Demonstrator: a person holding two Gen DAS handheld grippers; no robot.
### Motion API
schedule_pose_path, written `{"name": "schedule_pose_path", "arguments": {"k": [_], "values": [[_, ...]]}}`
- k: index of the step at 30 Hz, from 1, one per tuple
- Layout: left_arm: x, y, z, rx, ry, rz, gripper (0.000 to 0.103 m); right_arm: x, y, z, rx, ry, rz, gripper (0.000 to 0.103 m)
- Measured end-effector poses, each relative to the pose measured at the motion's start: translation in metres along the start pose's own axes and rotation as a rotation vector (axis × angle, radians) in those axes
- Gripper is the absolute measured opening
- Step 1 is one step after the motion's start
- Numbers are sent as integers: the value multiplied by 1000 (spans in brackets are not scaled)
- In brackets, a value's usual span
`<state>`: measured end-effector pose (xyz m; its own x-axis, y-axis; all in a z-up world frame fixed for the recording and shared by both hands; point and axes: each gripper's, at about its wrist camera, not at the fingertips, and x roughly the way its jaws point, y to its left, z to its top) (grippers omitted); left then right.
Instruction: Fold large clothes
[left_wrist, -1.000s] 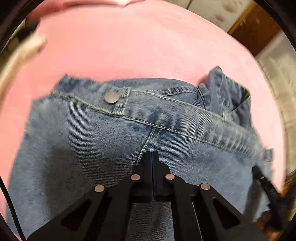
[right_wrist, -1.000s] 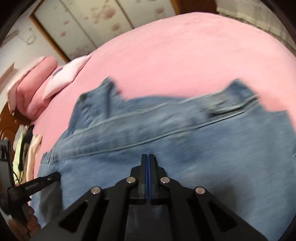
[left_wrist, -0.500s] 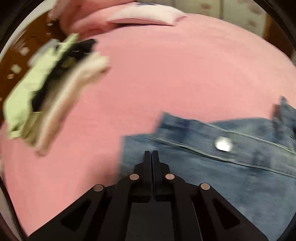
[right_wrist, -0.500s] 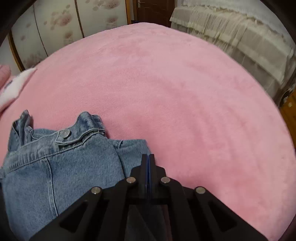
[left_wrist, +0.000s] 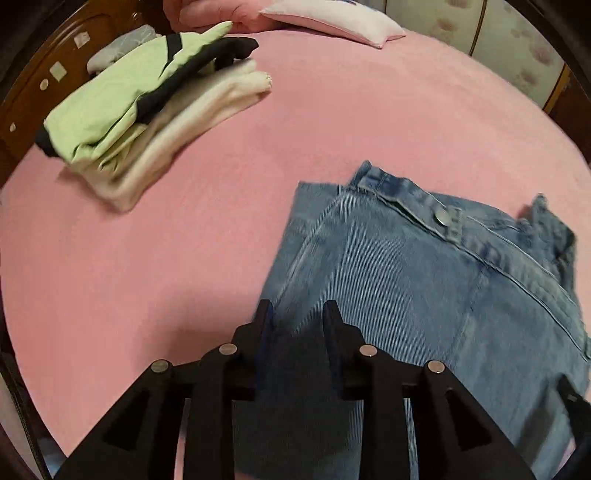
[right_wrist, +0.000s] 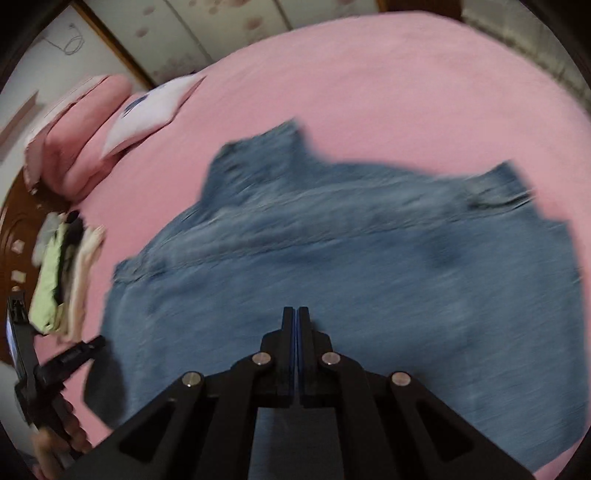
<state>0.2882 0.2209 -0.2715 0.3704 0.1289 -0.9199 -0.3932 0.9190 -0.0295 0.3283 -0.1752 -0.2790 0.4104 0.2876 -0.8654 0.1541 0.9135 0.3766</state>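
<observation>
A pink bed (left_wrist: 332, 122) fills both views. On it lies a blue denim jacket (left_wrist: 424, 295), spread flat near the middle, collar toward the far side, one metal button (left_wrist: 443, 216) showing. At the far left sits a stack of folded clothes (left_wrist: 147, 107), green over cream, with a white pillow (left_wrist: 332, 22) beyond. The left gripper (left_wrist: 297, 314) hangs over the jacket's left edge, jaws opening, denim beneath but not pinched. The right gripper (right_wrist: 296, 317) has its jaws closed, empty, above the jacket.

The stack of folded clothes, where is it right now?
In the left wrist view the stack of folded clothes lies upper left on the pink bedspread, near the wooden headboard, apart from the jeans.
</observation>
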Motion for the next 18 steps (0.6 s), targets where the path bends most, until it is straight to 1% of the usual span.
{"name": "schedule_pose_path", "arguments": {"k": [2,3,6,9,10,11,12,13,16,18], "values": [[-8,7,-10,-9,4,-18,26,14,3,-10,19,65,-20,0],[-12,11,-14,-11,10,-27,26,18,6,-15,21,76,-42,0],[-25,32,-33,-58,44,-55,27,24,8,-23,-11,76,-76,0],[-32,48,-57,-100,82,-107,29,33,3,-21,18,100,-59,0],[-30,54,-64,-106,86,-119,31,35,4,-21,5,101,-67,0],[-32,57,-71,-109,91,-125,43,36,9,-22,-35,96,-87,0],[-33,62,-81,-120,99,-139,51,36,9,-19,-75,91,-108,0],[-33,65,-89,-135,106,-156,62,37,15,-21,-117,85,-133,0],[-32,78,-114,-210,148,-230,63,41,24,-23,-188,79,-185,0],[-25,83,-125,-250,171,-277,63,42,26,-23,-195,85,-185,0]]}}
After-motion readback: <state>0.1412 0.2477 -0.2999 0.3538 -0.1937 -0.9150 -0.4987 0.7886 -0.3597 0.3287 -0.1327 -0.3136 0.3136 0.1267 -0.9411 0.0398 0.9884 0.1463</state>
